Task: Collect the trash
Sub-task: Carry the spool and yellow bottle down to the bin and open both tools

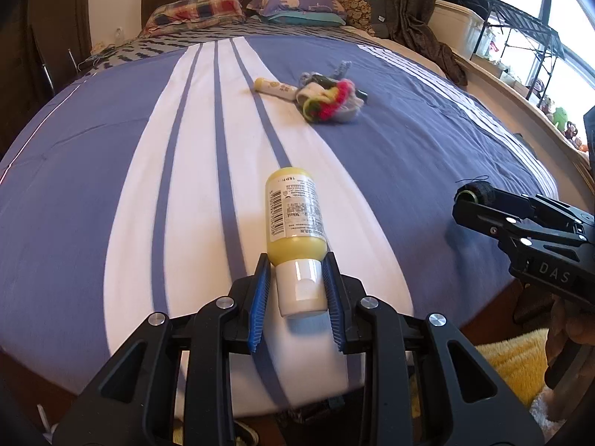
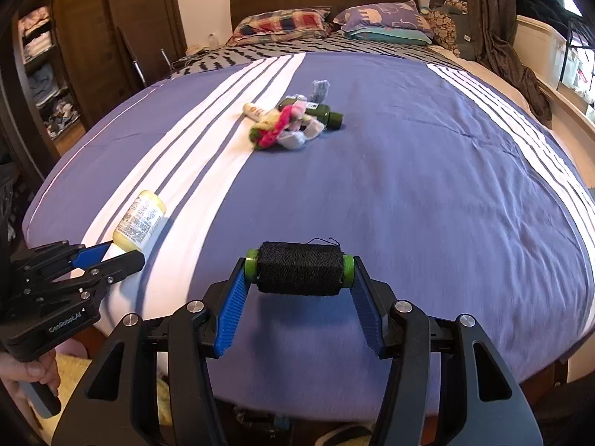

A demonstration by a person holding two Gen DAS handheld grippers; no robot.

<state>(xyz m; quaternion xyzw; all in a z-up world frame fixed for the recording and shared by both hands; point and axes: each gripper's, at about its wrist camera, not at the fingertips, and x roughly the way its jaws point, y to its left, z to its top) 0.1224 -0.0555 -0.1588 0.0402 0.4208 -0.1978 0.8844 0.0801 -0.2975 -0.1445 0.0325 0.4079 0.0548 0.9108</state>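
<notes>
Bed [image 2: 409, 186] wide; foot edge near

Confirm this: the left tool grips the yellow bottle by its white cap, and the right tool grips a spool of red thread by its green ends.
Not quite. The right wrist view shows the spool in the right tool wound with black thread, not red. The rest holds.

Bright daylight from blown-out windows [image 1: 565, 37] at two o'clock. Soft shadows cast toward seven o'clock under the yellow bottle [image 1: 293, 219]. Slight motion blur across the striped bedspread [image 2: 427, 186]. Strong fisheye bowing, dark vignette at corners.
</notes>
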